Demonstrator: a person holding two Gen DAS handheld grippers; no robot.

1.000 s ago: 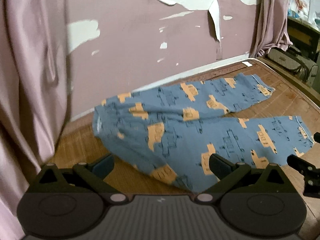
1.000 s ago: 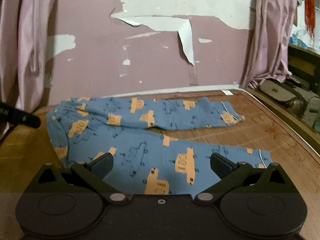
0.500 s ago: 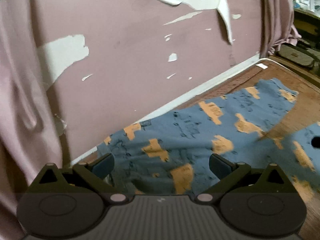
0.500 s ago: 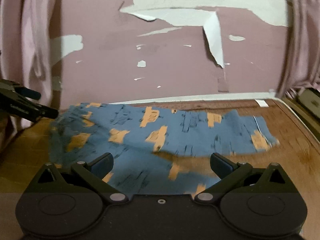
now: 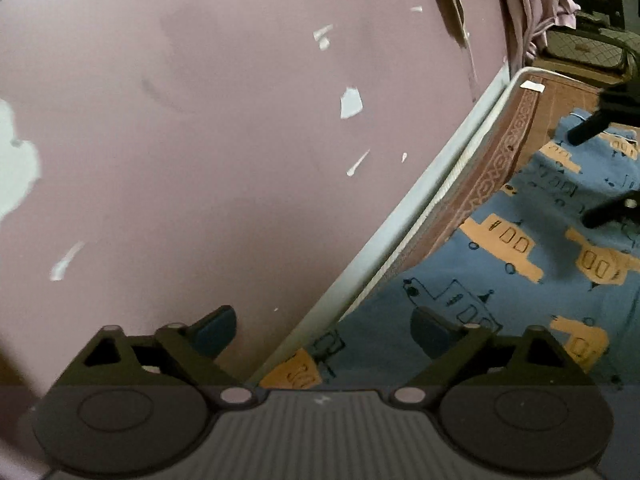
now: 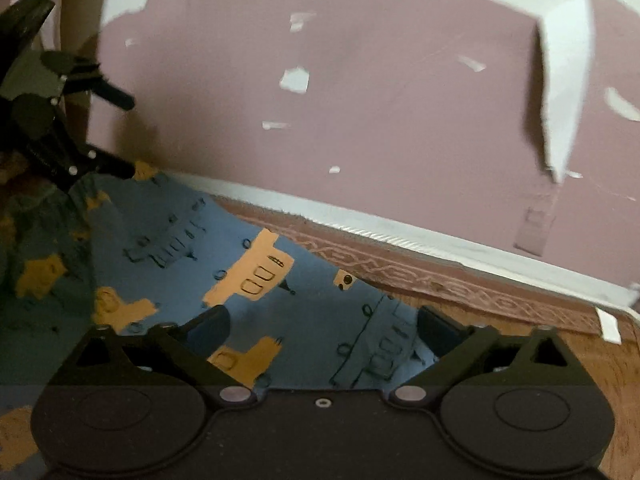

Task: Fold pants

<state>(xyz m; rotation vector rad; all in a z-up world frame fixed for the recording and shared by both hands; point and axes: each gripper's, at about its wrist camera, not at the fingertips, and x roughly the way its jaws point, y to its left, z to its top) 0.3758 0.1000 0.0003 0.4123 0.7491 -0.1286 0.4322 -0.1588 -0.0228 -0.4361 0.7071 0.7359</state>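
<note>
Blue cotton pants with orange trucks [image 6: 256, 272] lie flat, not folded yet. Both the left gripper [image 5: 324, 330] and right gripper [image 6: 324, 330] are closing, wide, holding nothing.

the pants [image 6: 256, 272] lay on the mat [image 6: 560, 344], along its far edge, with the wall [image 6: 400, 100] behind.

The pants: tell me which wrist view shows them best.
The right wrist view: the pants fill its lower half, one printed leg running along the mat beside the wall. The left wrist view shows mostly wall, with the pants only in its lower right.
</note>
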